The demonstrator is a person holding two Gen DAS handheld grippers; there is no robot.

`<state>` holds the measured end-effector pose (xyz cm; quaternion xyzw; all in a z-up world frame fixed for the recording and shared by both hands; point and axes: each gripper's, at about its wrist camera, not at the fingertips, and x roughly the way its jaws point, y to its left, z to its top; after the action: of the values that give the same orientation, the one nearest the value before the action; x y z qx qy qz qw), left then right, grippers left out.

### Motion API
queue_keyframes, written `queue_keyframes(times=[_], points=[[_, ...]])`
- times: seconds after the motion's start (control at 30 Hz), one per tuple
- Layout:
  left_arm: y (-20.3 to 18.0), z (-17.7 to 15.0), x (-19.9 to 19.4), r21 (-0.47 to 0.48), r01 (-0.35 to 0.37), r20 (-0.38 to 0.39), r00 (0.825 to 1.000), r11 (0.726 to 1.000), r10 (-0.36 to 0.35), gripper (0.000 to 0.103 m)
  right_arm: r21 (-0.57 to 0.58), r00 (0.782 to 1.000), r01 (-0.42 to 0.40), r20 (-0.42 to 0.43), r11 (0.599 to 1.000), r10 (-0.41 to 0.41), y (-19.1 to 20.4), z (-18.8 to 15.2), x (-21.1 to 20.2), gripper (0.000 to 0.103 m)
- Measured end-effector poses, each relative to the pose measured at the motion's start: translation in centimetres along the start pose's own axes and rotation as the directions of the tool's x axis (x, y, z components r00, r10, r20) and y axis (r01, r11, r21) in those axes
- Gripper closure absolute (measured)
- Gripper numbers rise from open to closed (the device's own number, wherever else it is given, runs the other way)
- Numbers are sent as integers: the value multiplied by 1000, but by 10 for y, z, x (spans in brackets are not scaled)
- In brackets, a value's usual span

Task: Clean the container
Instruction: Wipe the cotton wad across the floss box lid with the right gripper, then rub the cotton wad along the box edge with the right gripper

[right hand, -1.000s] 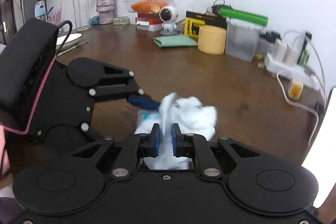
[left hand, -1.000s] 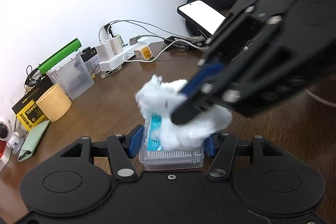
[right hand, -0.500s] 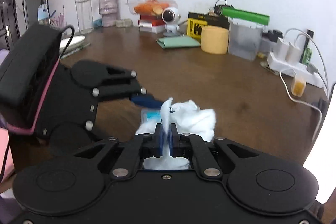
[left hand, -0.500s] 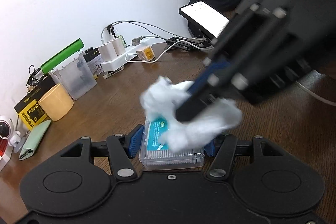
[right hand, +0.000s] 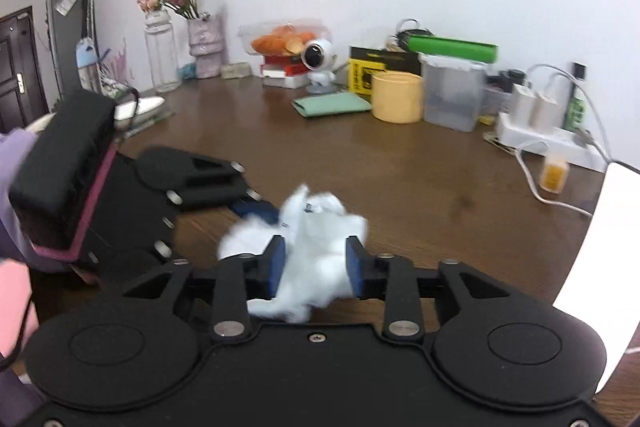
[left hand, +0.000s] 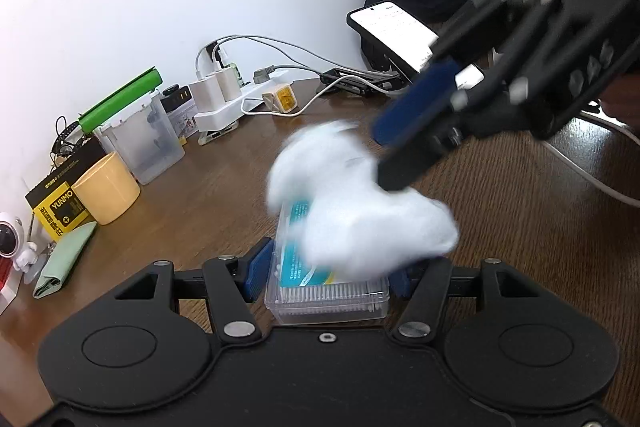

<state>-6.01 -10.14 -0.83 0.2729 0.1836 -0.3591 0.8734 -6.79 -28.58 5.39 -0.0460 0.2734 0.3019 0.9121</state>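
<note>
My left gripper (left hand: pixel 330 273) is shut on a clear plastic container (left hand: pixel 328 301) of cotton swabs with a blue label, held low over the brown table (left hand: pixel 520 227). A crumpled white tissue (left hand: pixel 360 219) lies blurred across the container's lid. My right gripper (left hand: pixel 384 159) hangs just above and to the right of it. In the right wrist view its jaws (right hand: pixel 315 267) are opening, with the tissue (right hand: pixel 316 239) loose between the blue pads. The left gripper's fingers (right hand: pixel 208 179) show at the left there, and the container is hidden behind the tissue.
A lit phone (left hand: pixel 394 31) on a stand, a power strip (left hand: pixel 224 107) with chargers and a white cable (left hand: pixel 592 171) lie at the back right. A yellow cup (left hand: pixel 106 193), a clear bin (left hand: pixel 146 147) and a green pouch (left hand: pixel 64 259) line the wall at left. Vases (right hand: pixel 160 55) stand far back.
The right gripper's jaws, pinched on the tissue before, have spread apart, and it has drawn back up and to the right. The tissue has spread over the container. The left gripper stays still.
</note>
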Motion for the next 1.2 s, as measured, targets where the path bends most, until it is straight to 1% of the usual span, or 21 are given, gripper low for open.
queue_keyframes(times=[0.03,0.1,0.23,0.3,0.37,0.43,0.5,0.57,0.6,0.63,0.73,0.77,0.8,0.83,0.9,0.97,1.0,1.03,1.1,1.17,1.2], points=[[0,0,0,-2,1,0,1000,1000,-1,45,-5,1000,9,-24,1000,-9,-3,-5,3,65],[1,0,0,-4,3,-1,1000,1000,-3,45,-14,999,21,-45,1000,-21,-5,-9,7,66],[0,0,0,1,-1,0,1000,1000,1,45,-72,1000,14,-19,997,-15,2,-5,8,67],[0,0,0,0,0,0,1000,1000,0,45,-94,1000,-17,-15,995,16,6,-1,10,67],[0,0,0,-1,1,-1,1000,1000,-1,45,-128,997,-65,-42,990,60,13,2,17,67],[0,1,0,-2,0,-1,1000,1000,0,45,-150,997,-63,-48,987,56,21,2,25,67],[-1,1,0,2,-10,-1,1000,1000,10,44,-134,998,-59,-45,989,53,24,2,31,68],[-1,1,1,1,-11,-1,1000,1000,11,43,-99,998,-45,-49,994,40,23,4,38,78],[-1,1,1,1,-11,-1,1000,1000,11,44,-86,998,-37,-46,996,33,22,5,40,88],[-1,1,0,0,-10,-1,1000,1000,10,44,-67,999,-17,-44,998,14,18,7,41,90],[0,1,0,-2,-5,0,1000,1000,5,44,-10,995,94,-36,996,-94,3,9,41,94],[1,1,0,-4,-3,0,1000,1000,3,44,11,993,111,-42,994,-111,-3,8,40,95],[1,1,0,-6,-2,-1,1000,1000,2,44,23,993,109,-49,994,-108,-7,7,37,95],[2,1,0,-8,0,-1,1000,1000,0,44,26,994,95,-56,995,-94,-7,6,33,96],[2,1,0,-13,3,-2,1000,1000,-3,44,13,997,25,-70,1000,-24,-1,4,27,96],[5,1,1,-36,15,-7,1000,999,-15,44,14,992,-90,-84,996,91,12,4,28,96],[8,2,2,-50,23,-10,1000,998,-23,44,-5,991,-110,-77,994,110,20,6,31,96],[9,2,2,-63,28,-13,999,998,-29,44,-27,992,-106,-71,994,104,25,8,33,97],[11,1,2,-73,29,-15,999,997,-30,45,-23,994,-87,-65,996,85,21,14,41,97],[11,1,2,-74,30,-15,999,997,-32,45,4,998,-17,-61,1000,17,8,17,46,97],[11,1,2,-75,32,-15,999,997,-33,45,14,997,35,-63,999,-34,1,16,46,97]])
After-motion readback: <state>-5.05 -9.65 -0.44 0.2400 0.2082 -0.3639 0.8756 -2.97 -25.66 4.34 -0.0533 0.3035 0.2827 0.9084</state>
